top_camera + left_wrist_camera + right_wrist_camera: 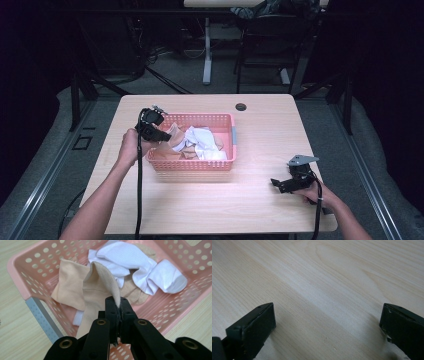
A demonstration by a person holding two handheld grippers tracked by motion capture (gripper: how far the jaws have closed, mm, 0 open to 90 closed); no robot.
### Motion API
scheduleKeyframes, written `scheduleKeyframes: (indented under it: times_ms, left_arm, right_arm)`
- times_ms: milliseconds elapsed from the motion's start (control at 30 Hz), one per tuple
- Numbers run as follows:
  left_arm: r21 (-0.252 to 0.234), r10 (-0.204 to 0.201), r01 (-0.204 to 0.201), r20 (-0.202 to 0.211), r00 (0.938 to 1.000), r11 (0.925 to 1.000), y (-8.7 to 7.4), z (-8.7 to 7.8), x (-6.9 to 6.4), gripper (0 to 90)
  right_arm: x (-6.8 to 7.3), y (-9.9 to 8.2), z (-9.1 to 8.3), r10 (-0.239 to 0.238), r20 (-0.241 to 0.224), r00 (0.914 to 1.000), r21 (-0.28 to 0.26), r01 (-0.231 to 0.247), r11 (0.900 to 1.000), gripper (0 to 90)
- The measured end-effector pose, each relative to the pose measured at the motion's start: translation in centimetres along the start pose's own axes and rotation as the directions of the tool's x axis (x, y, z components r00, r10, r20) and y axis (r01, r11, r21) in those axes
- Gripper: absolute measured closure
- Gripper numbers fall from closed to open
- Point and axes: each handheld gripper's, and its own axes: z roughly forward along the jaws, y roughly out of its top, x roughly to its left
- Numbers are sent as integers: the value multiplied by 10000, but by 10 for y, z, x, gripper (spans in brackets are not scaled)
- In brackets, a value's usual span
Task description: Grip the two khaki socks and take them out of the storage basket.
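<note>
Dim room, lit bench

A pale wood-grain bench (260, 200) with rounded corners and a dark round cable hole (241, 107) near its far edge stands on grey carpet (330, 125). Beyond it, a white desk leg (207, 50) rises from the floor beside a dark chair (270, 35), with cables (150, 55) trailing behind. Black surroundings close in on both sides; light falls mainly on the bench top.
</note>
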Motion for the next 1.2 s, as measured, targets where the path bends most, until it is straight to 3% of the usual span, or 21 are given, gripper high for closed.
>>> scheduleKeyframes:
  times_ms: [433, 600, 867, 1000, 1200]
  left_arm:
    - [-546, 132, -134, -47, 9999, 9984, 18, -29, -2, 876]
    - [-795, 82, -71, 138, 9999, 9968, 25, -38, 1, 876]
    - [-1040, 254, -253, -3, 9997, 9943, 34, -58, -3, 877]
    - [-980, 430, -426, 18, 9991, 9943, 39, -66, -1, 878]
    - [-948, 194, -188, 54, 9998, 9953, 43, -73, 6, 878]
  right_arm:
    - [0, 0, 0, 40, 69, 10000, 15, -40, 10000, 0]
    - [-1, 0, 0, -62, -28, 10000, 10, 62, 10000, 0]
    - [1, 0, 0, 54, 50, 10000, -4, -54, 10000, 0]
    - [0, 0, 0, -3, 31, 10000, 1, 3, 10000, 0]
    - [0, 0, 0, -37, 9, 10000, 21, 37, 10000, 0]
